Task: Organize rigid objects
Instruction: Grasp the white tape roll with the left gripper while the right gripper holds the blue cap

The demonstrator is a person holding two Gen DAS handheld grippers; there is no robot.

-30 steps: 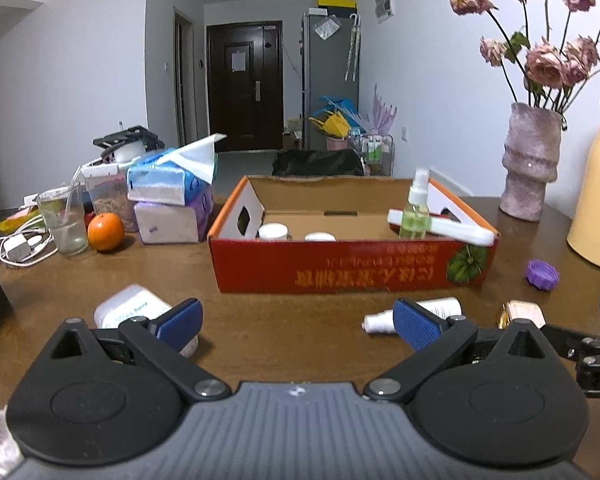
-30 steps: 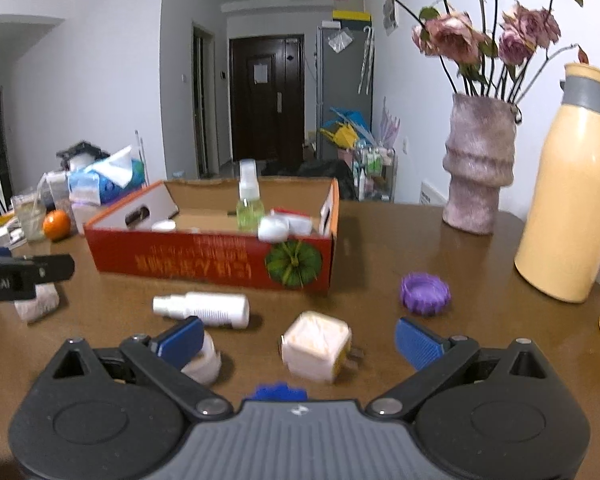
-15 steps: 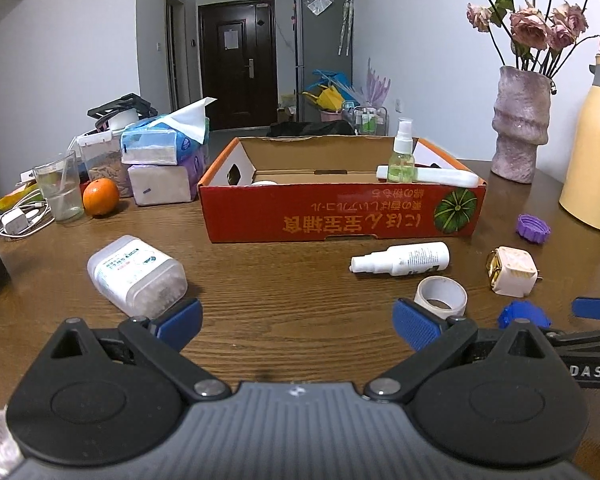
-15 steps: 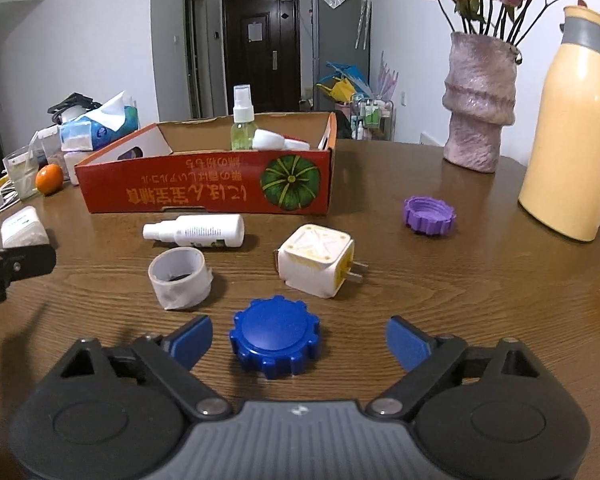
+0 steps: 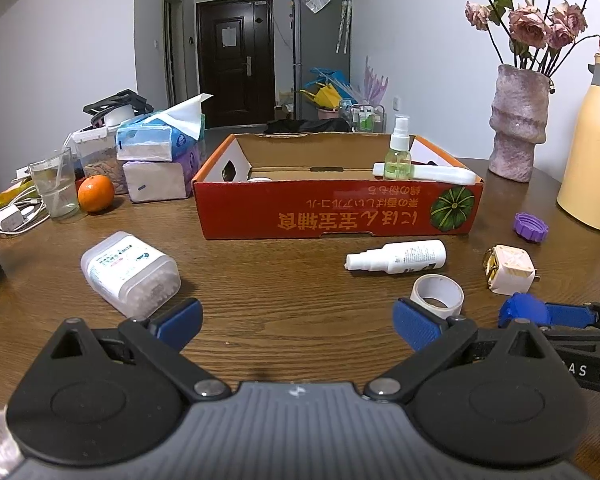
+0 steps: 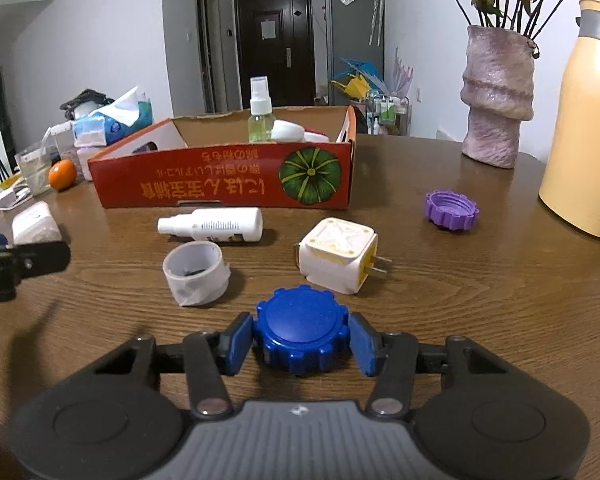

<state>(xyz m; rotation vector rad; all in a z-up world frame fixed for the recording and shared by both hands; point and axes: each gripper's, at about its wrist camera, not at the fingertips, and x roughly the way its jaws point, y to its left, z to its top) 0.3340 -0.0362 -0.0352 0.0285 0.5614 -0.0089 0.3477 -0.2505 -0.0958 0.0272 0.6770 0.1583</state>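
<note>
The right gripper (image 6: 302, 344) is clamped on the blue cap (image 6: 302, 334), which sits on the near part of the wooden table (image 6: 480, 300), just near of the white plug adapter (image 6: 336, 256). The left gripper (image 5: 298, 318) hovers spread wide, holding nothing.

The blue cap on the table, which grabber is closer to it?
Right. The right gripper has its fingers closed on both sides of the blue cap. The left gripper is open and sits off to the cap's left, not touching it.
</note>
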